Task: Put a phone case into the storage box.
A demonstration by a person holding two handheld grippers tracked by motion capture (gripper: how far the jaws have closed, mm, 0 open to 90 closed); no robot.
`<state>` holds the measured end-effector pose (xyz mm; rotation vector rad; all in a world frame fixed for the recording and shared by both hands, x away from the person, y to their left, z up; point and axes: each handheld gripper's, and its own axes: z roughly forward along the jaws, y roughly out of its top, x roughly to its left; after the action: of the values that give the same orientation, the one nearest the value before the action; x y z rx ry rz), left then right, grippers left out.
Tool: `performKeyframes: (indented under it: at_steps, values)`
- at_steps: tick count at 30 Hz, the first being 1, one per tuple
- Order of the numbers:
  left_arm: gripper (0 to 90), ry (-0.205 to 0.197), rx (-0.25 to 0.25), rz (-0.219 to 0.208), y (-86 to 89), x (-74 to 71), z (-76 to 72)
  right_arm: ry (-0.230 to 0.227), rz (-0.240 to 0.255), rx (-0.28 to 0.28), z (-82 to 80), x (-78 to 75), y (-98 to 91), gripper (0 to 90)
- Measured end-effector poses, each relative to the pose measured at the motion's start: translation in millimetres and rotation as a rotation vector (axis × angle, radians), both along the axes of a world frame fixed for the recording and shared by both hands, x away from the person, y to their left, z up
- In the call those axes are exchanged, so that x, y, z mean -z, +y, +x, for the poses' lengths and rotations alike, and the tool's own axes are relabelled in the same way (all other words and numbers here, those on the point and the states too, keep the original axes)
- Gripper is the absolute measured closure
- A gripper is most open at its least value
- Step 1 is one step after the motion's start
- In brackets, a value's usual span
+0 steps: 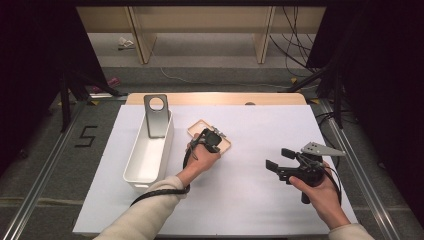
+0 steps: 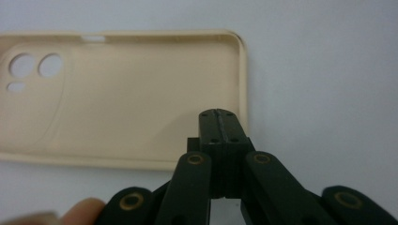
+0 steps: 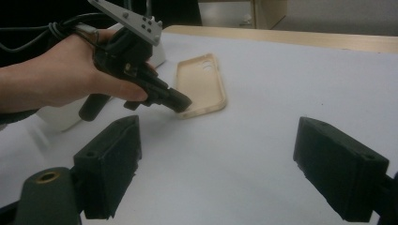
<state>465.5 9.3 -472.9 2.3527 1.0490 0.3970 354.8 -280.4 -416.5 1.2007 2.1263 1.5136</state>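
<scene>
Resting on 1 beige phone case (image 2: 117, 98), left gripper (image 2: 219, 115) jaws clenched empty; right gripper (image 3: 234, 164) jaws released; 1 white bin (image 1: 145, 160).

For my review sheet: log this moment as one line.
left gripper: shut, tips over beige phone case | right gripper: open, empty | white bin: untouched

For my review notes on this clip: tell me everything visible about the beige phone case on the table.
The phone case is beige with a matte, plastic or rubbery look. It lies flat on the white table cover, open side up, showing a raised rim, two round camera holes, a small oval hole beside them and a slot in one long edge. It sits just right of the white bin. The left gripper, jaws shut, has its tip over the case's inside near one short end; contact cannot be confirmed.
</scene>
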Motion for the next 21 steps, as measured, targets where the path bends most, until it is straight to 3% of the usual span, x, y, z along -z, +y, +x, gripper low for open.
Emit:
performKeyframes:
  at_steps: [6,10,13,21]
  values:
    - [89.9,0.033,-0.006,0.064,7.9,-3.7,-5.6,0.001,0.001,0.003,-0.2,-0.1,0.1,16.6]
    - [89.8,0.053,0.015,0.116,16.5,-6.4,-6.6,0.000,-0.001,0.004,-0.2,-0.2,0.0,16.5]
    - [89.8,0.061,0.016,0.133,22.4,-7.1,-8.3,0.001,0.000,0.005,-0.2,-0.1,-0.2,16.5]
    - [89.8,0.078,-0.022,0.218,32.2,-9.0,-13.1,0.000,-0.001,0.007,-0.3,-0.5,0.0,16.5]
